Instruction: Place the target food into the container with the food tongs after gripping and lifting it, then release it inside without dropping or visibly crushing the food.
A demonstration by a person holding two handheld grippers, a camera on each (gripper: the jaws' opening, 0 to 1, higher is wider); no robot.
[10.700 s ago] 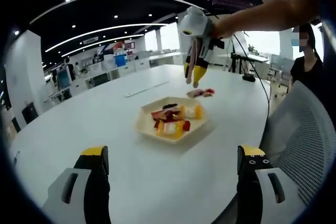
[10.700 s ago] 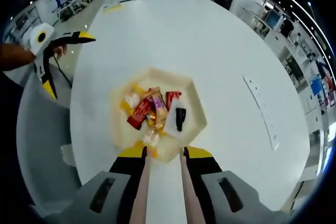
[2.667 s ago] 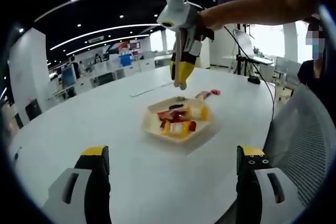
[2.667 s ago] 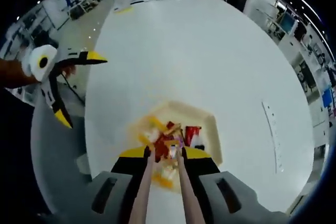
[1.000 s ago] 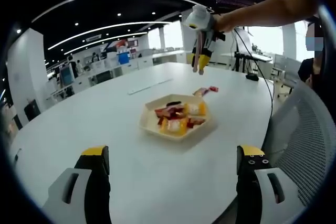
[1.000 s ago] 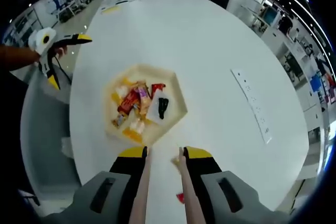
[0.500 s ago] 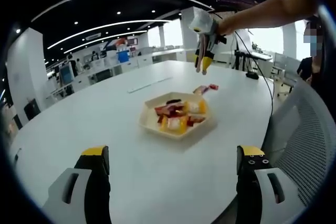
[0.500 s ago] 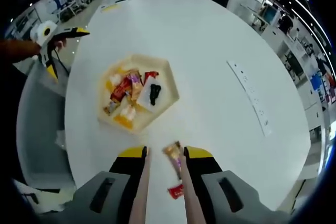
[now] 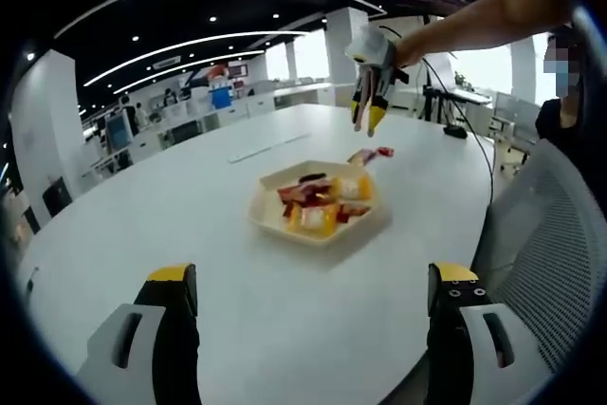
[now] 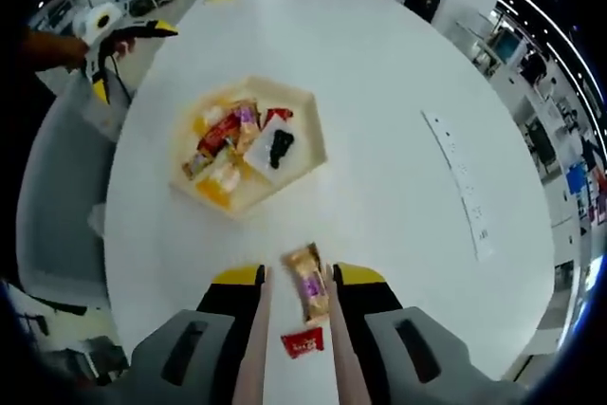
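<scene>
Right gripper [image 10: 294, 315]: carries the food tongs [image 10: 254, 348]; tong arms stand narrowly apart with nothing gripped between them. In the left gripper view it hangs above the far side of the table [image 9: 142, 225], clear of the surface.
Left gripper [image 9: 313, 329]: jaws set wide, holding nothing, parked low over the near table edge.
Target food: a tan and purple snack packet [image 10: 309, 282] lies flat on the table between the tong tips, apparently just above them and not pinched. A small red packet [image 10: 303, 340] lies just beside it, nearer the gripper.
Container: hexagonal cream tray [image 10: 308, 135], already holding several wrapped snacks, well apart from the two loose packets.
Change over the last second: the right gripper view has shifted from the tray to the loose packets; the tan packet now sits centred between the tongs instead of at the frame edge.
Meaning for the task: judged as the approach to the next pick; grip not yet made.
Next move requires: lowering, a gentle squeeze across the packet's width.
Risk: catching the red packet as well.
</scene>
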